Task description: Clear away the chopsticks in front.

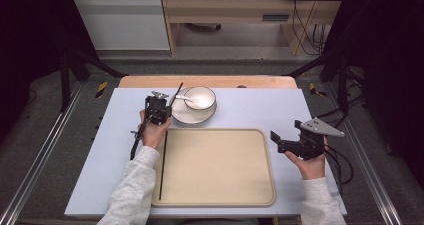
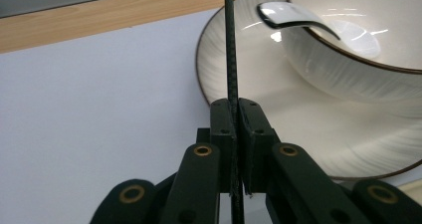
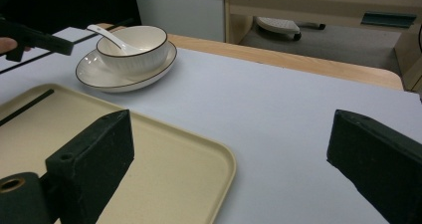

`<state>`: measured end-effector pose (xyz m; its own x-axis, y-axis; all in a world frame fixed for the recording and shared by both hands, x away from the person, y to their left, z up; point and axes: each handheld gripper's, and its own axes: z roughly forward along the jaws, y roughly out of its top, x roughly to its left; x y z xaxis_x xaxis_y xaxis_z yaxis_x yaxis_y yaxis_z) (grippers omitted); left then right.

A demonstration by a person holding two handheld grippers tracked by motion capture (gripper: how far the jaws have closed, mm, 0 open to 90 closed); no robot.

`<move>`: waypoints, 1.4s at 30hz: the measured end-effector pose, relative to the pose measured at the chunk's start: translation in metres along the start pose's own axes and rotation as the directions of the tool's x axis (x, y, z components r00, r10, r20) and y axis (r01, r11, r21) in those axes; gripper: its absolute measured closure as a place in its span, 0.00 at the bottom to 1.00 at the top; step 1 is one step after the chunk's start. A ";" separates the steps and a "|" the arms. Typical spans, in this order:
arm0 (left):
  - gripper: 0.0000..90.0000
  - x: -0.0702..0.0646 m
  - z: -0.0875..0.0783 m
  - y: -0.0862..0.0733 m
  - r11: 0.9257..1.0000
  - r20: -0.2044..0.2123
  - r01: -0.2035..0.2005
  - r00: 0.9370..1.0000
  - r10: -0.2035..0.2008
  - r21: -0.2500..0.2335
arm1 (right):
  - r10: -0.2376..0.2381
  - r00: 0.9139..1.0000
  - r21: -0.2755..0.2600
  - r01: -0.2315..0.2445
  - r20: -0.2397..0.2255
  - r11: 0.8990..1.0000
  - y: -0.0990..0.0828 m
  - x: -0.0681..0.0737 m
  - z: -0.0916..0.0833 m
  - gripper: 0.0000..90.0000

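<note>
A thin black chopstick (image 2: 230,45) is clamped between the closed jaws of the left gripper (image 1: 159,108), as seen in the left gripper view, where the rod runs straight up between the two pads and past the rim of the saucer (image 2: 219,59). In the high view, the chopstick is seen held off the pale blue table mat (image 1: 115,130), just left of the saucer, slanting from the person's left hand (image 1: 153,134) up toward the wooden table edge (image 1: 210,81). A second black chopstick (image 1: 163,165) lies flat inside the beige tray (image 1: 220,200), along its left rim; from this it is judged that the pair is being gathered into the tray, and that the held one is meant to be laid beside it.

A white bowl (image 1: 200,97) with a dark rim is seated on the saucer, and a white ceramic spoon (image 3: 107,37) is rested in it, handle over the rim, so nothing is left loose.

The right gripper (image 1: 289,144) is held with its jaws spread wide and nothing between them, beside the tray's right edge, presumably kept ready and clear of the left hand's path
</note>
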<state>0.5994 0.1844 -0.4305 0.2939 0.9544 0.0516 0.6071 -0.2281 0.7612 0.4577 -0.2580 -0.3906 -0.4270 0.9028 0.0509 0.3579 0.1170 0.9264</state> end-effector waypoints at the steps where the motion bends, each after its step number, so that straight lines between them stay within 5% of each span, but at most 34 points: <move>1: 0.95 0.002 -0.002 -0.001 1.000 -0.004 0.004 1.000 -0.004 -0.003 | -0.001 1.000 0.001 0.001 0.001 1.000 0.000 0.000 0.000 0.05; 13: 0.95 0.016 -0.034 -0.023 0.998 -0.063 0.055 0.996 -0.057 -0.035 | -0.001 1.000 0.002 0.001 0.004 1.000 0.000 0.000 0.000 0.05; 21: 0.95 0.017 -0.056 -0.043 0.991 -0.057 0.119 0.991 -0.123 -0.062 | -0.005 1.000 0.004 0.005 0.001 1.000 0.000 0.001 0.000 0.05; 35: 0.95 0.002 -0.095 -0.065 0.984 -0.111 0.138 0.982 -0.151 -0.115 | 0.005 1.000 -0.008 -0.005 -0.002 1.000 0.000 0.000 -0.003 0.05; 42: 0.95 -0.016 -0.109 -0.082 0.976 -0.084 0.162 0.981 -0.175 -0.143 | 0.004 1.000 -0.010 -0.004 -0.004 1.000 0.001 0.001 -0.003 0.05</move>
<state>0.4645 0.2087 -0.4235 0.1204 0.9923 -0.0282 0.5351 -0.0409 0.8438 0.4551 -0.2581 -0.3888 -0.4291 0.9015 0.0560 0.3510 0.1093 0.9300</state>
